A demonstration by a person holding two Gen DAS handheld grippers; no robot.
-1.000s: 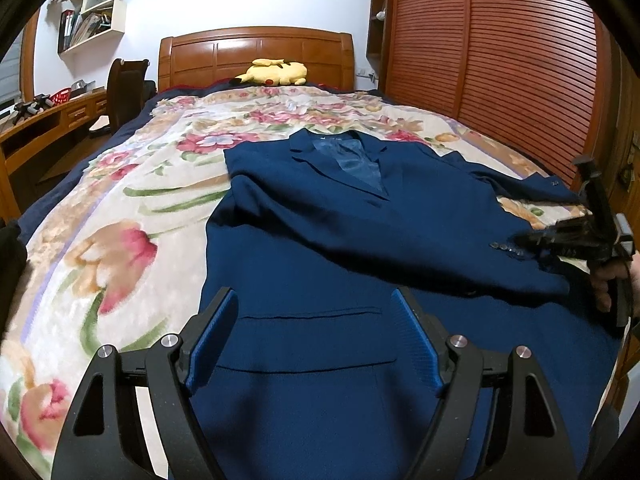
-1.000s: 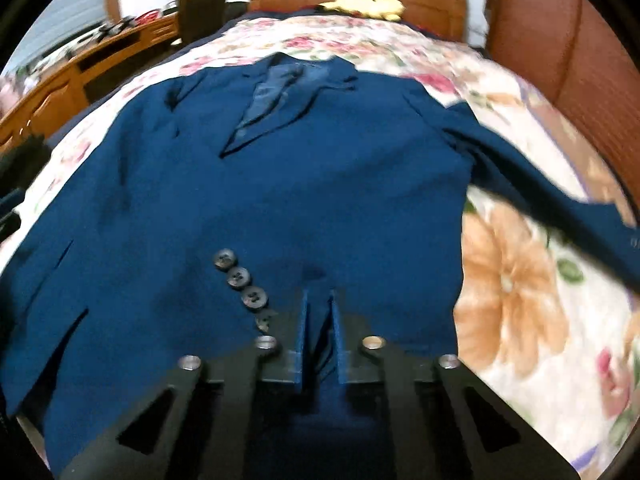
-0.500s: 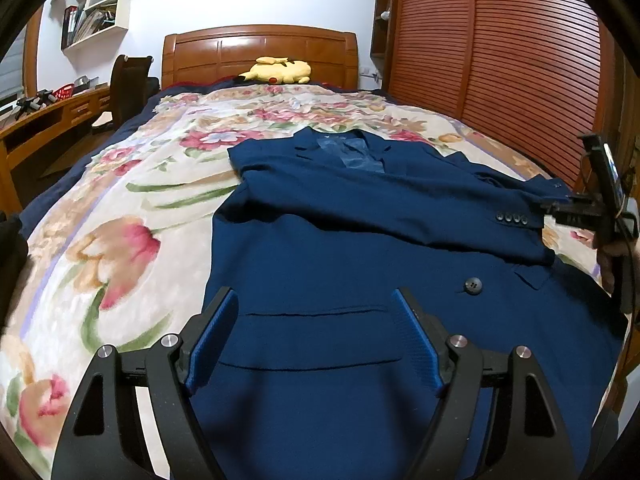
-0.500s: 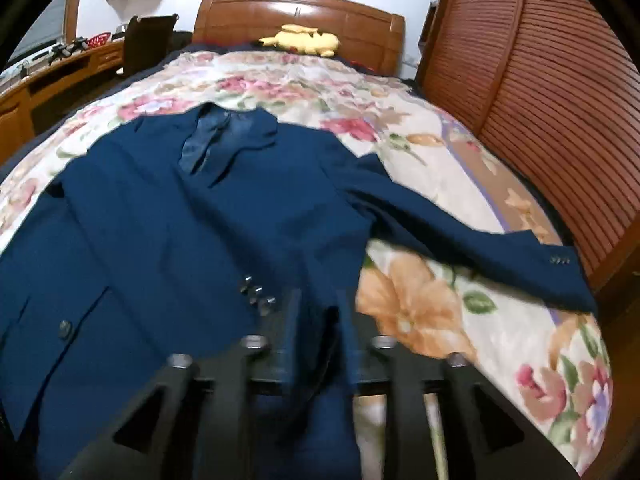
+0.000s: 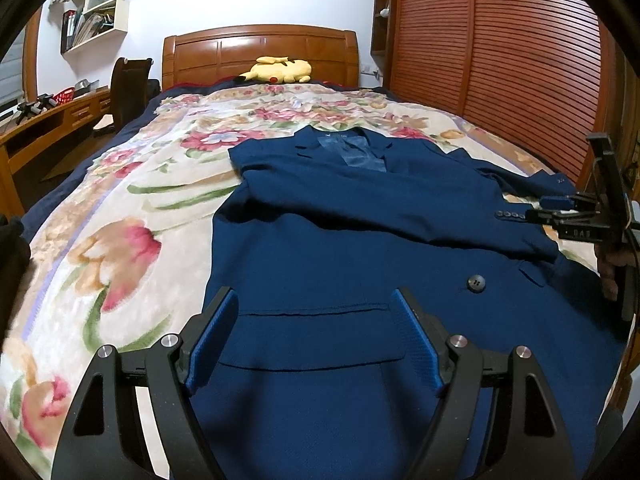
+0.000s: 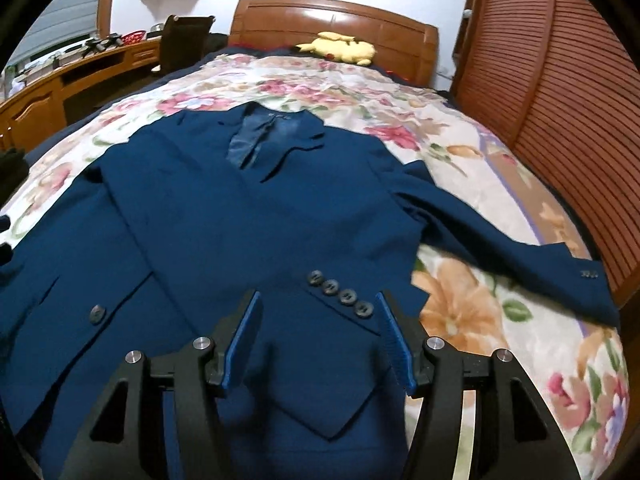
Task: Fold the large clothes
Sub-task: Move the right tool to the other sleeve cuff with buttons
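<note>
A navy suit jacket [image 5: 360,240] lies face up on the bed's floral blanket [image 5: 120,208], collar toward the headboard [image 5: 260,52] at twelve o'clock and hem toward the cameras at six. In the left wrist view one sleeve [image 5: 400,216] is folded across the chest from about ten o'clock to three, its cuff with a row of small buttons [image 5: 509,215] ending just beside the right gripper [image 5: 548,210], which enters from the three o'clock edge with a hand [image 5: 610,264] behind it. The left gripper [image 5: 316,336] hangs over the lower front of the jacket at six o'clock, jaws spread wide with nothing between the blue pads, the pocket flap [image 5: 316,336] showing in the gap. In the right wrist view the right gripper [image 6: 318,340] has just been opening; its jaws now stand well apart, and the cuff buttons [image 6: 340,294] lie on the cloth in the gap toward twelve o'clock, with no pad pressing on them. The other sleeve [image 6: 512,256] runs out over the blanket toward three o'clock. A single front button [image 6: 97,315] sits at nine o'clock. A yellow plush toy [image 6: 340,48] rests by the headboard. Pale lettering on the right gripper's body in the left view is too small to read with certainty, and the collar label [image 6: 278,116] is blurred.
</note>
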